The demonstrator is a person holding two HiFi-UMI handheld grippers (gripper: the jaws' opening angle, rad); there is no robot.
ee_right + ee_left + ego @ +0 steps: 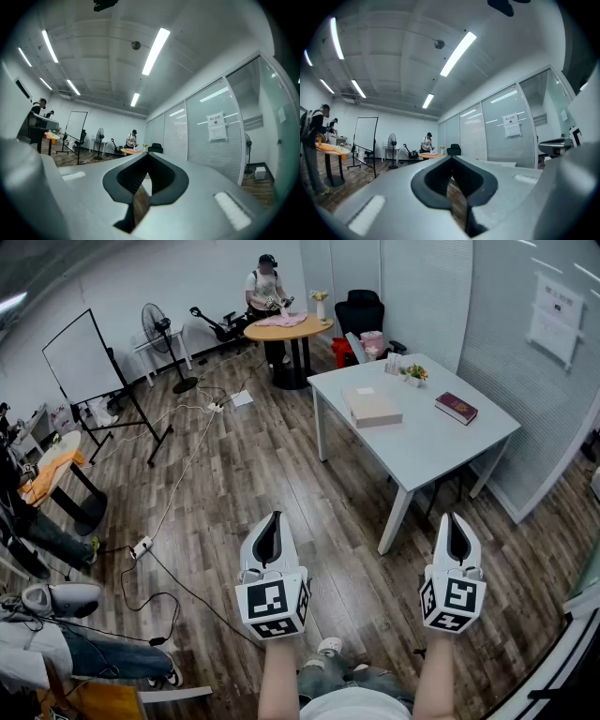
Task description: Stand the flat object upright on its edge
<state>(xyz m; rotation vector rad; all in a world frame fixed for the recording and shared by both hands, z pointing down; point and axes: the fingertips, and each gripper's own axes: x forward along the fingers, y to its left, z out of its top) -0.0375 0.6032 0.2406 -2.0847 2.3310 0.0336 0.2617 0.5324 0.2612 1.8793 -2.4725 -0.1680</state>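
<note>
- The left tongs (273, 516), grey plastic with a black-and-white marker cube at the base, are held low over the wood-plank floor (281, 474), in front of the person's forearm.
- In the left gripper view the left tongs (451, 158) have their tips pressed together. Only a dark teardrop gap lies behind the tips, with nothing in it.
- The right tongs (457, 517), of the same make, hang level with the left pair and well apart from it, also over the floor.
- In the right gripper view the right tongs (149, 154) are likewise closed tip to tip and hold nothing.
- The white rectangular desk (422, 442) stands ahead of both tongs, well apart from them.
- A dark red hardback book (457, 408) lies flat near the desk's right edge.
- A flat beige cardboard box (371, 406) also lies flat, nearer the desk's middle, apart from the book.
- A small potted plant (412, 374) stands at the desk's far side.
- Further back, a person (266, 287) stands at a round wooden table (288, 328).
</note>
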